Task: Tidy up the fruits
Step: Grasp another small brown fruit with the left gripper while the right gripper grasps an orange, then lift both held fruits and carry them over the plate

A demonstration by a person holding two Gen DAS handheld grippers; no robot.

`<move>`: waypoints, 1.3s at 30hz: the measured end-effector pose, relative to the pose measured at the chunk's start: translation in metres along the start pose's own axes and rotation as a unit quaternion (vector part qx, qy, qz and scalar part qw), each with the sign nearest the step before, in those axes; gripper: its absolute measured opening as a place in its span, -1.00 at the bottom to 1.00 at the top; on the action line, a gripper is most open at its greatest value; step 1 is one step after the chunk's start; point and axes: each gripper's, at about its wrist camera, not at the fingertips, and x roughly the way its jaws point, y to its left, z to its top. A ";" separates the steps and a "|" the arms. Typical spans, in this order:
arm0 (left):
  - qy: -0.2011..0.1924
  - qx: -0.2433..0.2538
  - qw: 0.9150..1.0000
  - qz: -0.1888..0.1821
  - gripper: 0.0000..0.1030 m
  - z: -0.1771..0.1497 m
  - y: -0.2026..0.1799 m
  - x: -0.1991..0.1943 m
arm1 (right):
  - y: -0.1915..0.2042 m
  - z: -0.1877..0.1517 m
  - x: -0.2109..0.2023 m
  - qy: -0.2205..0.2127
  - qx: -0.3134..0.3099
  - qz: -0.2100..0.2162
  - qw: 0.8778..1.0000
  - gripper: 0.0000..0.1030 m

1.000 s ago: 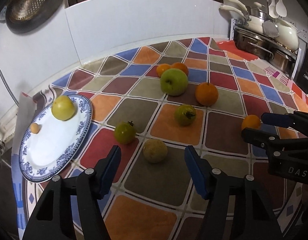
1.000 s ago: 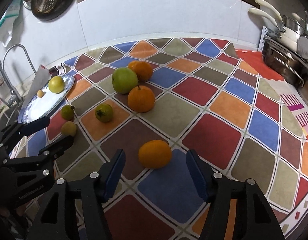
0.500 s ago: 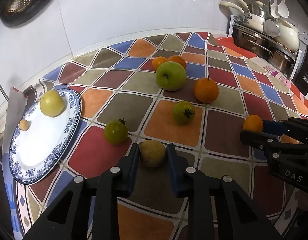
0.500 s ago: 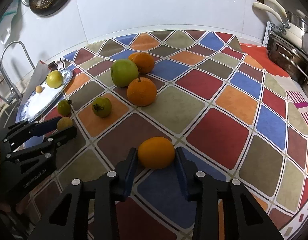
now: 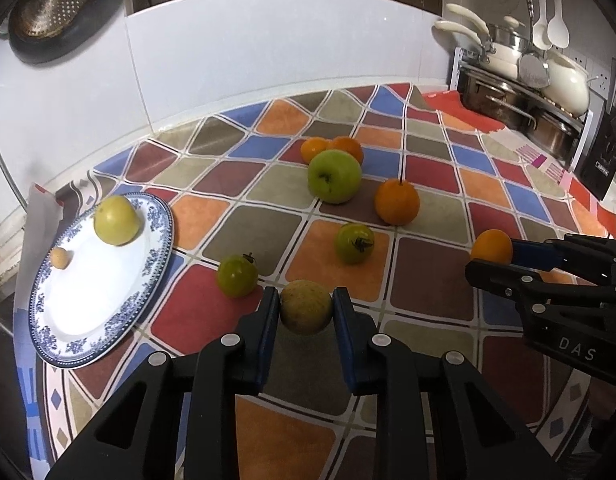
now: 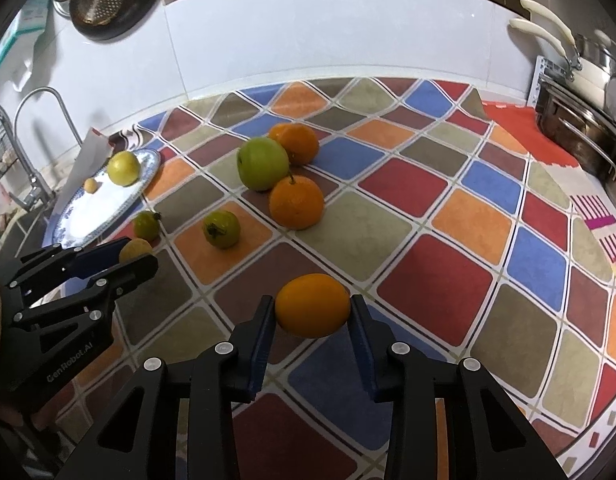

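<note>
A: Left wrist view: left tongs (image 5: 306,312) clamp the dull yellow-brown round fruit (image 5: 306,311), right of the blue-rimmed white plate (image 5: 48,300).

B: Right tongs (image 6: 313,320) clamp the smooth orange citrus (image 6: 313,305), farther right of that plate, on the chequered worktop (image 6: 432,280).

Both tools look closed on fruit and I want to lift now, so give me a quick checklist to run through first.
1. Left tool gripping the brownish fruit: ok.
2. Right tool gripping the orange: ok.
3. Free room on the plate beside the yellow fruit and small round fruit: ok.
4. Green tomato near the left tool's path to the plate: not ok.
5. Grip firm enough to lift: cannot tell.
</note>
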 end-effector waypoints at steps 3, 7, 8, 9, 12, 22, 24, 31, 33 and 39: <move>-0.009 -0.004 1.000 0.003 -0.46 0.002 0.002 -0.009 | 0.004 0.003 -0.006 -0.008 -0.006 0.005 1.000 -0.27; -0.022 -0.010 1.000 0.008 -0.46 0.003 0.005 -0.022 | 0.011 0.008 -0.014 -0.019 -0.017 0.015 1.000 -0.27; -0.026 -0.012 1.000 0.011 -0.46 0.003 0.006 -0.026 | 0.013 0.009 -0.015 -0.021 -0.019 0.017 0.999 -0.27; -0.029 -0.014 0.999 0.013 -0.46 0.004 0.007 -0.029 | 0.015 0.010 -0.017 -0.024 -0.022 0.020 0.999 -0.27; -0.043 -0.019 0.999 0.022 -0.46 0.004 0.010 -0.041 | 0.022 0.014 -0.023 -0.033 -0.031 0.029 0.999 -0.27; -0.073 -0.042 0.995 0.046 -0.46 0.003 0.022 -0.072 | 0.044 0.025 -0.043 -0.065 -0.066 0.057 0.994 -0.27; -0.078 -0.047 0.995 0.049 -0.46 0.003 0.025 -0.078 | 0.048 0.027 -0.045 -0.069 -0.072 0.062 0.993 -0.27; -0.098 -0.063 0.991 0.071 -0.46 0.000 0.037 -0.098 | 0.065 0.034 -0.052 -0.083 -0.091 0.081 0.989 -0.27; -0.100 -0.068 0.990 0.077 -0.46 -0.002 0.042 -0.103 | 0.070 0.036 -0.054 -0.087 -0.095 0.086 0.988 -0.27; -0.107 -0.083 0.986 0.098 -0.46 -0.008 0.057 -0.118 | 0.091 0.043 -0.059 -0.099 -0.111 0.110 0.983 -0.27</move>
